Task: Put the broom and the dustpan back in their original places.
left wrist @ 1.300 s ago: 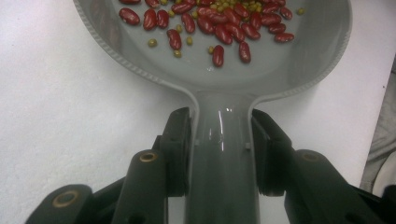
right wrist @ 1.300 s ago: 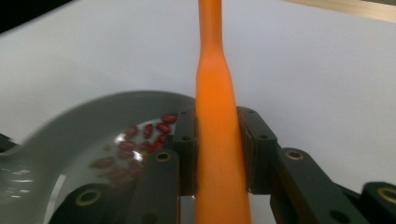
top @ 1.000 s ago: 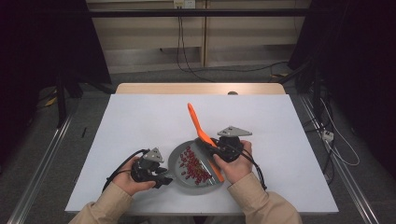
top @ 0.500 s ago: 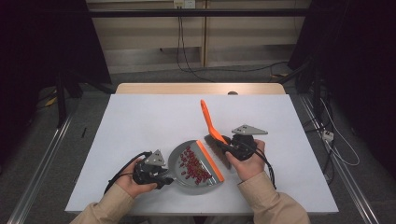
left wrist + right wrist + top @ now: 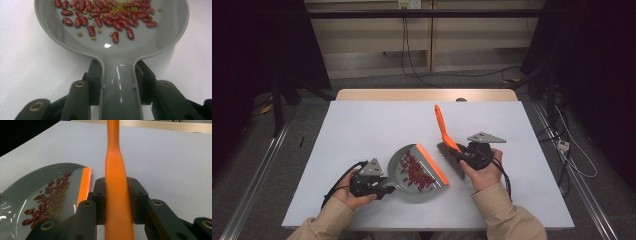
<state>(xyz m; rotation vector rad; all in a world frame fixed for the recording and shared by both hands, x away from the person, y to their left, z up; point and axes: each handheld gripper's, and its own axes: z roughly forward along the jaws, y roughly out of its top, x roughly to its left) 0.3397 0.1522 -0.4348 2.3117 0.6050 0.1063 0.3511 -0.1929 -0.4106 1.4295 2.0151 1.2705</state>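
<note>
A white table (image 5: 362,130) with a strip of bare wood along its far edge carries the things. A grey dustpan (image 5: 404,182) with an orange lip lies on it near the near edge, left of the middle. Red beans (image 5: 414,171) and small greenish ones lie inside the pan.

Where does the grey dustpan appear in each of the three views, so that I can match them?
High view: grey dustpan low centre, on the table.
Left gripper view: its pan at top, handle running down the middle between the jaws.
Right gripper view: at lower left.
Shared landmark: the red beans in it.
</note>
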